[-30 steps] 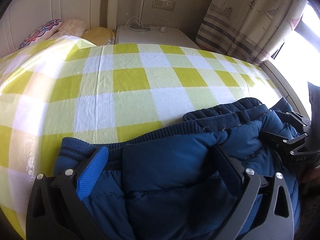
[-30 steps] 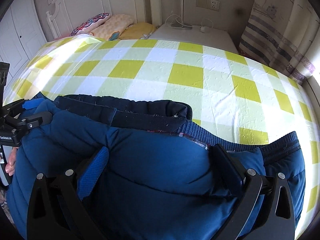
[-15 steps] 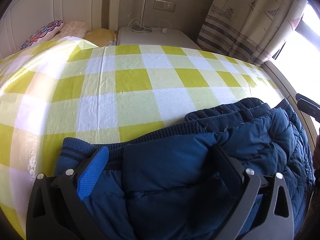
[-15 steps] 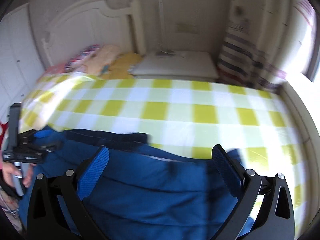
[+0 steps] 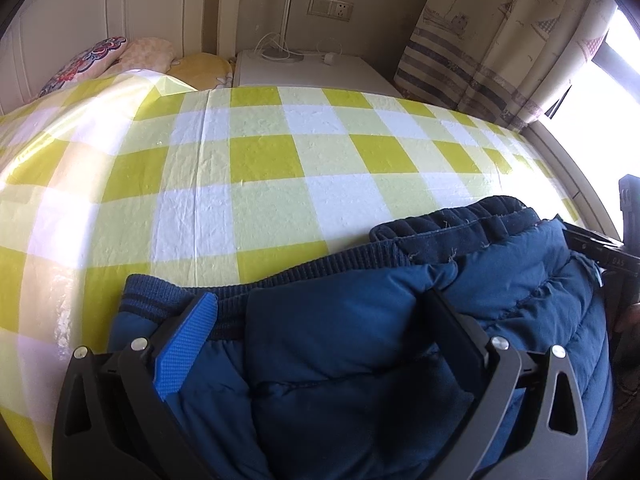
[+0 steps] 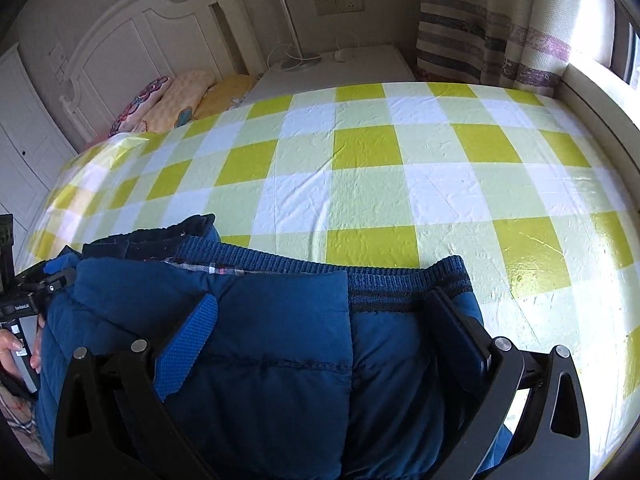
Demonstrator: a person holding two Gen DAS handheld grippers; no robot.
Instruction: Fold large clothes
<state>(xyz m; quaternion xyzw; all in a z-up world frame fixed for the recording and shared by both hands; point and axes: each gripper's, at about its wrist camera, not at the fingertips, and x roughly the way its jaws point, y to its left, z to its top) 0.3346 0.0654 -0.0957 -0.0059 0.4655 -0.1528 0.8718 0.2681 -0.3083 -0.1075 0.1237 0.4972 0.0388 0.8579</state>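
Left wrist view: the left gripper [image 5: 320, 344] stands spread over the navy puffer jacket [image 5: 360, 340], which lies bunched at the near edge of the checked bed cover [image 5: 260, 160], ribbed hem [image 5: 280, 280] farthest from the camera.

Right wrist view: the right gripper [image 6: 320, 344], equally spread, straddles the jacket's hem corner [image 6: 448, 276], probably positioned to pinch it for folding.

A padded jacket [image 5: 360, 360] lies at the near edge of a bed [image 5: 260, 168], its ribbed hem facing the far side. Pillows [image 5: 132, 56] sit at the far left corner. A bedside table [image 5: 308, 72] stands beyond the far edge, with a curtain [image 5: 500, 40] to its right.
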